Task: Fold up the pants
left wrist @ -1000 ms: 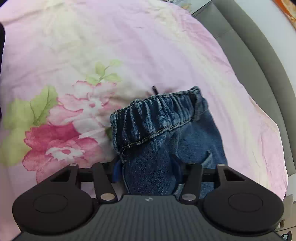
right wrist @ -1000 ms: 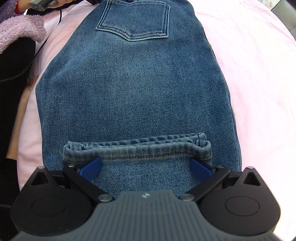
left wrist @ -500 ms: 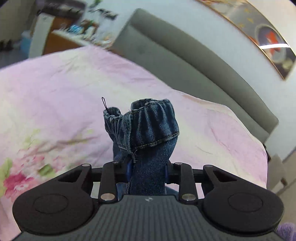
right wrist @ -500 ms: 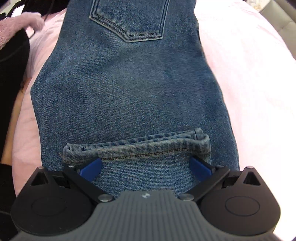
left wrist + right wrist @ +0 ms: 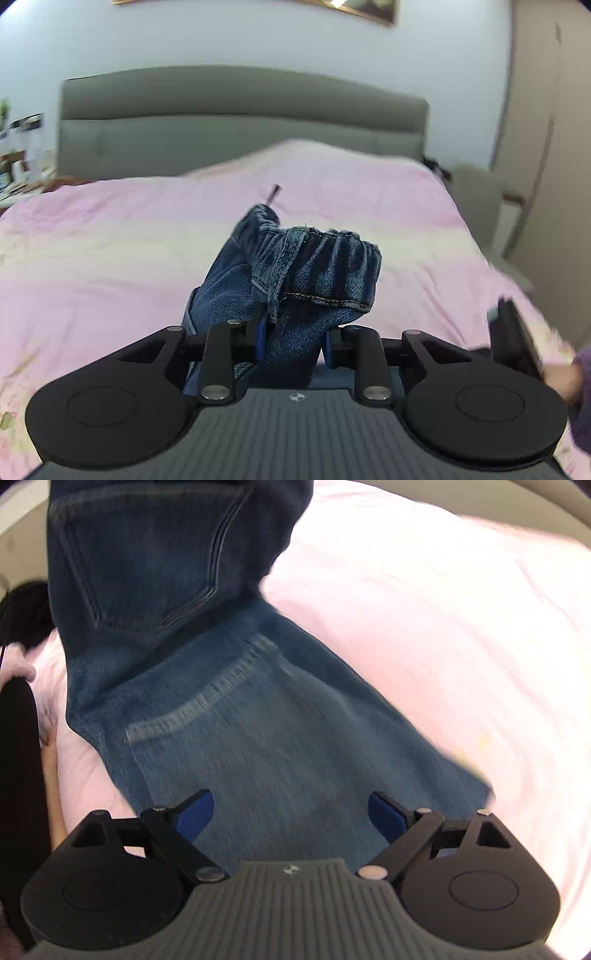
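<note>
One pair of blue denim pants is all there is to fold, and two tongs work on it. The left tongs, low in the middle of the left wrist view, are clamped on a bunched handful of the elastic waistband, which stands up above the blue pads, clear of the bed. The right tongs, at the bottom of the right wrist view, have their jaws wide apart and closing; denim lies beneath the gap, but neither pad presses on it. In that view the pants run from the upper left of the frame, where one back pocket shows, down to the lower middle, with one hem lying blurred across the cloth. The surface is one bed with a pink quilt, with faint flowers at the lower left. One grey padded headboard crosses the upper part of the left view, under a pale wall and one framed picture.
</note>
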A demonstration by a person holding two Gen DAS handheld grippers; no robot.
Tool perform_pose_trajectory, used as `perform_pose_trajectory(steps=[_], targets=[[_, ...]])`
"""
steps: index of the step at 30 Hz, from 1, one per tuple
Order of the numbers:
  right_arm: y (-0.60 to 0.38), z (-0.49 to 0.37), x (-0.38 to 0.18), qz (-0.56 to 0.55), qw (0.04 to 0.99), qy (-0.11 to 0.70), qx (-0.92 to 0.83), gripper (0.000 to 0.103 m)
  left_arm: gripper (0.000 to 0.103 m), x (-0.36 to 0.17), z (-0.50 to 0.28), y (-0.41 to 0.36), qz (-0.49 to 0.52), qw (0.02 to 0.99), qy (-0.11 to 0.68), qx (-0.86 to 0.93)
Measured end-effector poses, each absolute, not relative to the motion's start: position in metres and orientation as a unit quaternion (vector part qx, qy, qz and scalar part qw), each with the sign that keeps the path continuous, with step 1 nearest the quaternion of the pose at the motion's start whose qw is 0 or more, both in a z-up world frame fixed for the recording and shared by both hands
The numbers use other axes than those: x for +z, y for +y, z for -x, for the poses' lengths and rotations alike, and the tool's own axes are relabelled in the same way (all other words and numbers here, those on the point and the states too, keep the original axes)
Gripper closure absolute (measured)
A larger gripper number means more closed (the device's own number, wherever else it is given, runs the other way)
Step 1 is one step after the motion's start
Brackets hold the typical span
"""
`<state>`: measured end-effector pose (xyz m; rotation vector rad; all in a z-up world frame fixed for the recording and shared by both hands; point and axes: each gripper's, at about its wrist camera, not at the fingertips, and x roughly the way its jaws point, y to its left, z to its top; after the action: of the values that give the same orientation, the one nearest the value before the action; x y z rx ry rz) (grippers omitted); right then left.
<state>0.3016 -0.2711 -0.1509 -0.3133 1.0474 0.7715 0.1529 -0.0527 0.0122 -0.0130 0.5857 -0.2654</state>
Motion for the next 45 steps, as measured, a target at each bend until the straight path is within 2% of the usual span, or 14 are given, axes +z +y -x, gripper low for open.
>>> perform_pose_trajectory(steps=[7, 10, 13, 16, 18, 26, 31, 35, 36, 38, 39, 41, 42, 45], targets=[[-0.331, -0.277, -0.161, 0.107, 0.793, 0.530, 0.280, 0.016, 0.072, -0.064, -0.138, -0.170, -0.145, 0.903, 0.355, -0.196], [-0.346, -0.267, -0.163, 0.095, 0.792, 0.543, 0.261, 0.016, 0.069, -0.090, -0.129, -0.192, -0.195, 0.882, 0.374, -0.210], [-0.353, -0.260, -0.161, 0.088, 0.792, 0.548, 0.254, 0.016, 0.063, -0.102, -0.119, -0.200, -0.233, 0.868, 0.377, -0.224], [-0.355, -0.253, -0.150, 0.076, 0.795, 0.544, 0.259, 0.016, 0.050, -0.104, -0.113, -0.197, -0.249, 0.861, 0.373, -0.237], [-0.356, -0.253, -0.137, 0.061, 0.800, 0.538, 0.258, 0.016, 0.030, -0.099, -0.112, -0.189, -0.239, 0.855, 0.377, -0.263], [-0.338, -0.267, -0.098, -0.054, 0.818, 0.507, 0.264, 0.016, 0.024, -0.081, -0.105, -0.130, -0.254, 0.845, 0.402, -0.242], [-0.313, -0.289, -0.103, -0.127, 0.807, 0.516, 0.258, 0.032, 0.017, -0.091, -0.120, -0.077, -0.257, 0.823, 0.466, -0.198], [-0.299, -0.313, -0.124, -0.155, 0.793, 0.543, 0.227, 0.043, 0.017, -0.109, -0.130, -0.040, -0.230, 0.806, 0.520, -0.162], [-0.297, -0.319, -0.131, -0.171, 0.786, 0.551, 0.223, 0.054, 0.017, -0.113, -0.133, -0.033, -0.221, 0.804, 0.529, -0.156], [-0.299, -0.325, -0.138, -0.202, 0.777, 0.560, 0.206, 0.064, 0.016, -0.123, -0.138, -0.023, -0.207, 0.797, 0.549, -0.144], [-0.302, -0.324, -0.138, -0.213, 0.774, 0.556, 0.214, 0.076, 0.016, -0.130, -0.141, -0.019, -0.203, 0.795, 0.556, -0.134], [-0.301, -0.318, -0.122, -0.201, 0.786, 0.541, 0.222, 0.081, 0.021, -0.139, -0.147, -0.014, -0.193, 0.787, 0.572, -0.125], [-0.299, -0.313, -0.110, -0.186, 0.796, 0.529, 0.229, 0.091, 0.037, -0.142, -0.150, -0.012, -0.188, 0.784, 0.580, -0.118], [-0.294, -0.297, -0.075, -0.159, 0.814, 0.496, 0.256, 0.093, 0.073, -0.142, -0.157, -0.001, -0.149, 0.785, 0.592, -0.111]])
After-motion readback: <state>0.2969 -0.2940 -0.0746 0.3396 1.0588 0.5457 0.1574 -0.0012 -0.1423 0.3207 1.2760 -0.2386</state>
